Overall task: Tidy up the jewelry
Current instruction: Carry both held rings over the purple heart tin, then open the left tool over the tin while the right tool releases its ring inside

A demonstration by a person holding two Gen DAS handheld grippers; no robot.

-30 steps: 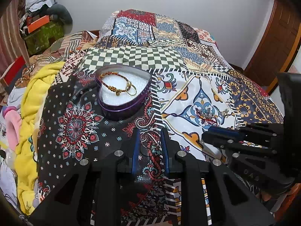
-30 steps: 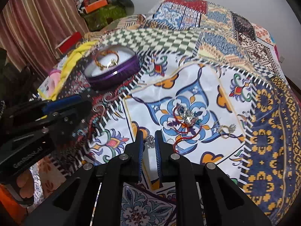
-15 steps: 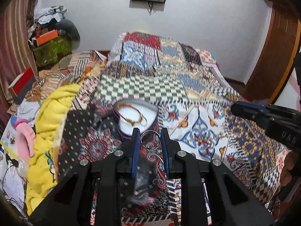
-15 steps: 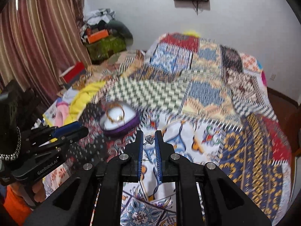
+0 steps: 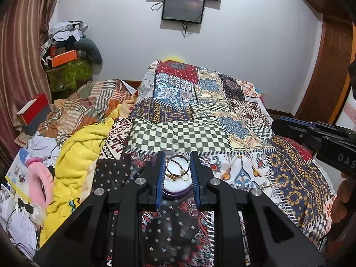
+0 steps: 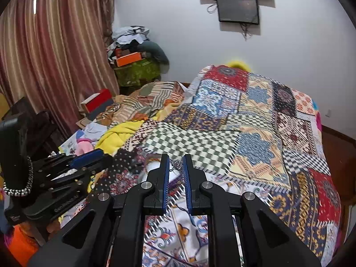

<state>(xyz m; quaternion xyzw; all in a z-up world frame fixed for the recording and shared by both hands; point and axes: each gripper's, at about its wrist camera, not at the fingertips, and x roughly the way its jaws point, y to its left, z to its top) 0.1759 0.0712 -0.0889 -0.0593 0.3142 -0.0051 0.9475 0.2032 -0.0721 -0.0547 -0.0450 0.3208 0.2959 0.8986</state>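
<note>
My left gripper [image 5: 177,166] is shut on a thin silver bangle [image 5: 178,155], held upright in the air above the bed. Right behind it on the bedspread sits a purple tin [image 5: 175,192] with a white foam lining and a gold bracelet [image 5: 175,175] inside. My right gripper [image 6: 175,166] is shut on a small silver ornament [image 6: 177,164] at its fingertips. In the right wrist view the tin [image 6: 152,166] is blurred and mostly hidden by my fingers. The right gripper [image 5: 276,124] hangs to the right of the left gripper [image 6: 104,155], at about the same height.
A patchwork bedspread [image 5: 200,133] covers the bed. A yellow blanket [image 5: 77,155] and loose clothes lie along its left side, with a red box [image 5: 33,111] beyond. A screen [image 5: 182,9] hangs on the far wall. A wooden door [image 5: 329,66] stands at right.
Both grippers have risen away from the bedspread and tipped up, so the wall and screen now show. Each still holds its piece. The tin now lies directly behind the bangle.
</note>
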